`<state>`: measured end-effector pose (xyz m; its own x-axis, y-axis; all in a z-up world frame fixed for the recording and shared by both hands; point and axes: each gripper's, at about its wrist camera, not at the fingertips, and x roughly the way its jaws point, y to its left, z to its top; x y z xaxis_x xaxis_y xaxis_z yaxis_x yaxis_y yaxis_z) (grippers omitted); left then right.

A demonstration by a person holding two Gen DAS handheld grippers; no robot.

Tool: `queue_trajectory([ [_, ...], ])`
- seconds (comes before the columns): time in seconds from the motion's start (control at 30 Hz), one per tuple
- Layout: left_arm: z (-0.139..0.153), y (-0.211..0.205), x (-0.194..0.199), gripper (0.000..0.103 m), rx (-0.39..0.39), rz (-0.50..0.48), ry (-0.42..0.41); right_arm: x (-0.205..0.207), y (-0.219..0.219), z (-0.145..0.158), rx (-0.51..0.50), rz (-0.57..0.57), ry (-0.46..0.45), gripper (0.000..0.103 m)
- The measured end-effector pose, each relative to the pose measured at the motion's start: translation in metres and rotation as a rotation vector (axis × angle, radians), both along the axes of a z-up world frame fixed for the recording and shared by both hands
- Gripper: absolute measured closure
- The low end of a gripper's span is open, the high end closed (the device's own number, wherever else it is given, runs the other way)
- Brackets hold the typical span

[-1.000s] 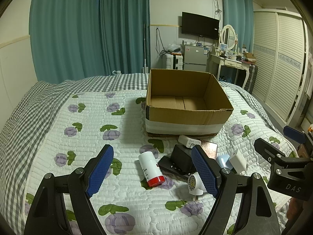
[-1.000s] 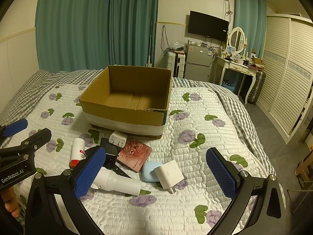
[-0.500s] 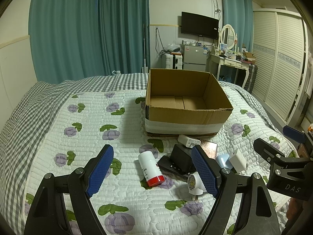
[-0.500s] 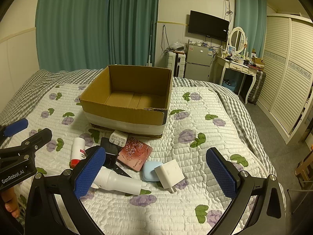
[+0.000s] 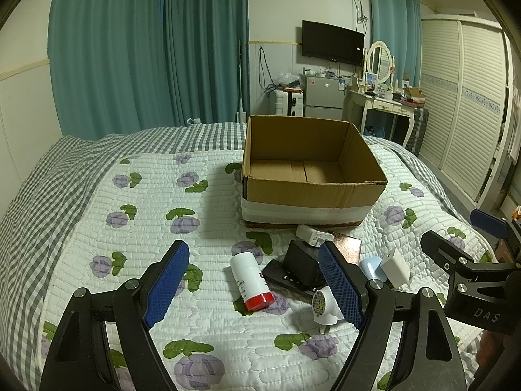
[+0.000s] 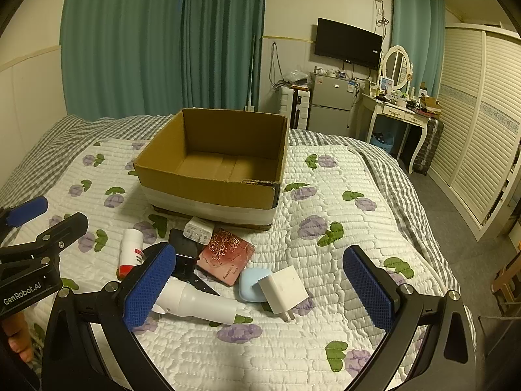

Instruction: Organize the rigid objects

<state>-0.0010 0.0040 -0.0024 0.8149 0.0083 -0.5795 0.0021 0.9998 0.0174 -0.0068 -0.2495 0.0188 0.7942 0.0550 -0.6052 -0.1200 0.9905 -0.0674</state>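
Observation:
An open cardboard box (image 5: 312, 192) (image 6: 211, 192) stands empty on the bed. In front of it lies a pile: a white bottle with a red cap (image 5: 250, 282) (image 6: 130, 252), a black device (image 5: 301, 260) (image 6: 184, 251), a small white adapter (image 5: 312, 235) (image 6: 198, 230), a pink card case (image 6: 226, 255), a light blue case (image 6: 252, 285), a white charger cube (image 5: 394, 265) (image 6: 284, 288) and a white cylinder plug (image 5: 324, 303) (image 6: 198, 303). My left gripper (image 5: 252, 285) is open above the bottle. My right gripper (image 6: 260, 290) is open above the blue case and charger.
The bed has a white quilt with purple flowers (image 5: 146, 228) and a grey checked blanket (image 5: 49, 176). Teal curtains (image 5: 146, 49) hang behind. A dresser (image 6: 403, 114), small fridge (image 6: 329, 107) and wardrobe (image 6: 482, 114) stand beyond the bed on the right.

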Motion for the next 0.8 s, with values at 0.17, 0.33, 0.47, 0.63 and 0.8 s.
queue_trajectory([
  [0.17, -0.002, -0.003, 0.0, 0.018, 0.002, 0.002, -0.007, -0.002, 0.004, 0.003, -0.002, 0.016, -0.001, 0.0],
  [0.33, -0.004, 0.001, 0.002, 0.018, 0.017, 0.008, 0.006, -0.001, 0.011, 0.001, -0.016, 0.052, 0.021, 0.0],
  [0.47, -0.015, 0.012, 0.012, 0.018, 0.027, 0.038, 0.071, 0.006, 0.019, -0.01, -0.054, 0.098, 0.065, 0.0],
  [0.63, -0.039, 0.024, 0.023, 0.018, 0.049, 0.076, 0.166, 0.022, 0.039, -0.045, -0.124, 0.204, 0.199, 0.002],
  [0.8, -0.059, 0.031, 0.029, 0.018, 0.047, 0.085, 0.229, 0.022, 0.062, -0.08, -0.216, 0.346, 0.316, 0.012],
])
